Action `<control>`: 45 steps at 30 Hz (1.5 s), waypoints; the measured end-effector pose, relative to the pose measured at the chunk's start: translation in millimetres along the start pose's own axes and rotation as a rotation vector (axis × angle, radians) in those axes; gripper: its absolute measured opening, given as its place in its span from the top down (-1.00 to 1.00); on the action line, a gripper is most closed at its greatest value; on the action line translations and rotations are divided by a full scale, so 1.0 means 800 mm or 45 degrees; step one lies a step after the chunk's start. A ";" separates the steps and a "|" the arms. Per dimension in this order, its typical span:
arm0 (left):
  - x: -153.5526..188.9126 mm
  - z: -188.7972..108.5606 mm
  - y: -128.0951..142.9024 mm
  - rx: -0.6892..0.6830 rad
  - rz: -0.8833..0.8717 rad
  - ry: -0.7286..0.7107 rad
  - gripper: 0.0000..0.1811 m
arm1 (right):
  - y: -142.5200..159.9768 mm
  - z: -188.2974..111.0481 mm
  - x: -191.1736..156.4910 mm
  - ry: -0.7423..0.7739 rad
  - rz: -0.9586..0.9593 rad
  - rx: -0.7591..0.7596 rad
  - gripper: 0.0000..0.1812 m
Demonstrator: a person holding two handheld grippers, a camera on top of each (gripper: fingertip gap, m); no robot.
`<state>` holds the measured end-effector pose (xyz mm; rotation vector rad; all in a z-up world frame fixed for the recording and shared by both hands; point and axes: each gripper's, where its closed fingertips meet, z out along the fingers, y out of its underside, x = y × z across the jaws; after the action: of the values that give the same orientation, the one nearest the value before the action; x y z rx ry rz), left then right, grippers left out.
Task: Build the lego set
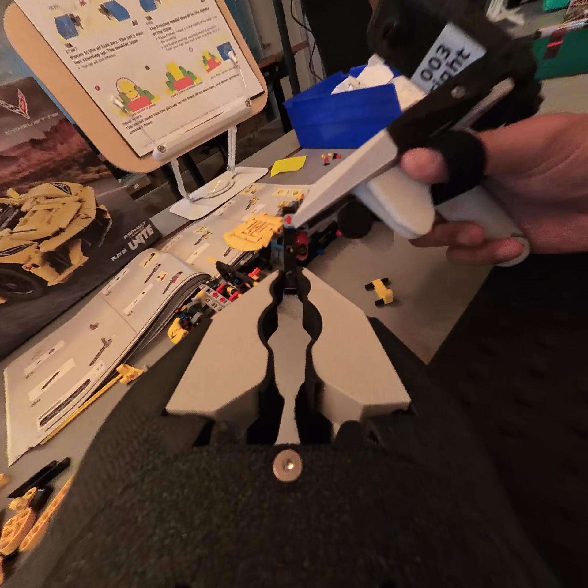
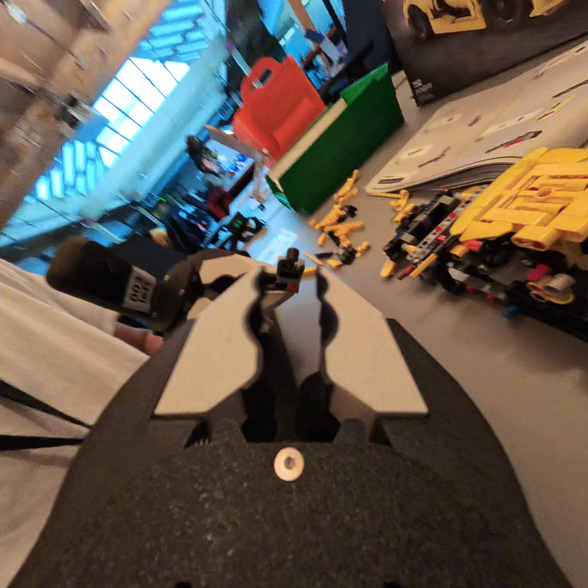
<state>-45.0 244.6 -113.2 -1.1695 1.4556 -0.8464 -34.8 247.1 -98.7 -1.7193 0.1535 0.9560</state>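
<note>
My left gripper point(image 1: 290, 280) is shut on a small black sub-assembly point(image 1: 291, 254) with red pins and holds it upright above the table. My right gripper point(image 2: 289, 270) is open, with its jaws either side of the top of the same piece point(image 2: 288, 270). In the left wrist view it comes in from the upper right, and one of its fingertips point(image 1: 294, 219) touches the piece near a red pin. The partly built yellow and black car point(image 2: 509, 229) lies on the table. In the left wrist view the car point(image 1: 248, 232) is just behind the held piece.
An open instruction booklet point(image 1: 127, 302) lies left of the car, with the set's box point(image 1: 47, 222) behind it. An instruction sheet sits on a stand point(image 1: 143, 63). There is a blue bin point(image 1: 343, 114), a green bin point(image 2: 343, 143), loose yellow parts point(image 2: 340, 222) and a small yellow-black piece point(image 1: 380, 291). Less than 4 cm separates the two grippers' tips.
</note>
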 end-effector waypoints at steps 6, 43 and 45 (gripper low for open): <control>0.027 -0.006 -0.007 -0.013 -0.244 0.307 0.82 | 0.002 -0.013 -0.005 -0.151 0.084 -0.003 0.84; 0.010 -0.026 -0.023 0.101 -1.337 1.240 0.89 | 0.017 0.015 -0.028 -0.556 0.296 -0.318 0.84; 0.007 -0.026 -0.023 0.110 -1.362 1.242 0.88 | 0.015 0.016 -0.027 -0.554 0.288 -0.299 0.84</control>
<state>-60.7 232.3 -93.7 -1.5556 1.3926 -2.4420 -62.5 246.2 -94.4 -1.6830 -0.0547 1.5434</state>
